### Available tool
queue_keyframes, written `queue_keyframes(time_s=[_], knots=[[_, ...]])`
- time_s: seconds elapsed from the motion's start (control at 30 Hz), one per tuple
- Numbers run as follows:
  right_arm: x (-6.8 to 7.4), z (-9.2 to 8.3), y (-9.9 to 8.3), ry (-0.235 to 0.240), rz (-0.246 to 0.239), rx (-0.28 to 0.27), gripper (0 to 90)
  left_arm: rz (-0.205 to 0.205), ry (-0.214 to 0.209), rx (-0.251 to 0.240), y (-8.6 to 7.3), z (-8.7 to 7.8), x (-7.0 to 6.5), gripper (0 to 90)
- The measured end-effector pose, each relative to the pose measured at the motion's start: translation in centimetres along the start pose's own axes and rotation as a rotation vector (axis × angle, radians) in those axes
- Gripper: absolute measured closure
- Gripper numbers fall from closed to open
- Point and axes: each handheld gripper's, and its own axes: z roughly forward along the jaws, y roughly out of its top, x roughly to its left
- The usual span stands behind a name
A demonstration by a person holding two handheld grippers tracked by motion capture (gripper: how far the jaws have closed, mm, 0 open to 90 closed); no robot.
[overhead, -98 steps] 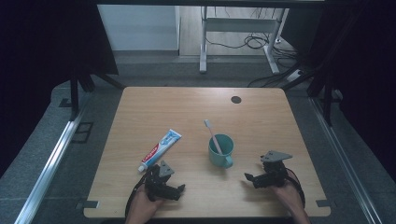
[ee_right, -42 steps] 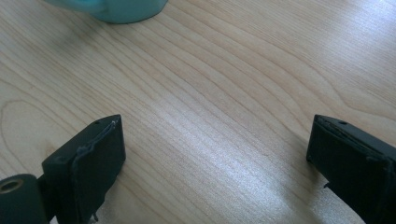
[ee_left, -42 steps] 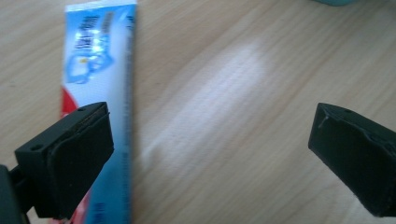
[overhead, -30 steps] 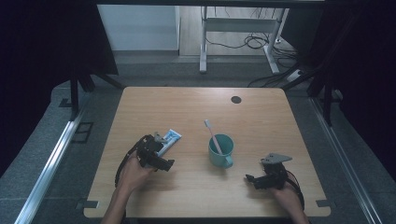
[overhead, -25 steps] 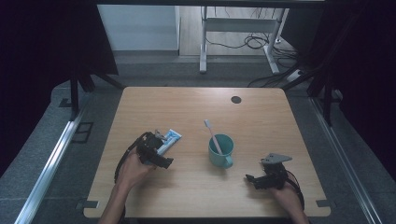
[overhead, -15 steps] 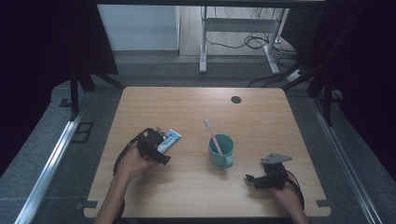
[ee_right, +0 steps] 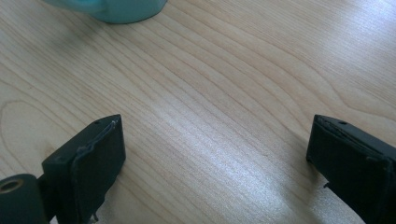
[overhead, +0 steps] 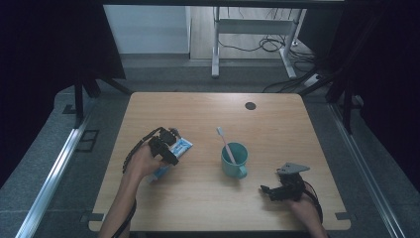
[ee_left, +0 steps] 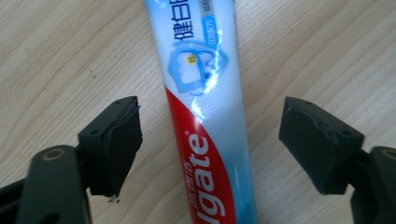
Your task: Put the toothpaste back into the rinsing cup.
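In the teal cup (overhead: 233, 159) stands a toothbrush (overhead: 224, 144); both grippers' fingers spread.

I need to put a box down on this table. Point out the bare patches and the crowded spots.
Bare: the far strip of the table up to the dark round hole, and the near middle between the two hands. Crowded: mid-left, where the left gripper straddles the toothpaste tube, the teal cup with the toothbrush, and the near right corner with the right gripper.
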Motion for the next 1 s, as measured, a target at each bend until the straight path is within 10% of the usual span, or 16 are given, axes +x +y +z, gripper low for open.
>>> queue_keyframes(time_s=[0.7, 1.0], knots=[[0.0, 0.0, 0.0, 0.000, 0.000, 0.000, 4.3, -0.022, 0.013, 0.202, 2.6, 2.1, -0.1, 43.8], [0.0, 0.0, 0.0, 0.000, 0.001, 0.000, 4.3, -0.075, -0.035, 0.177, 2.0, 2.3, 0.6, 50.9]])
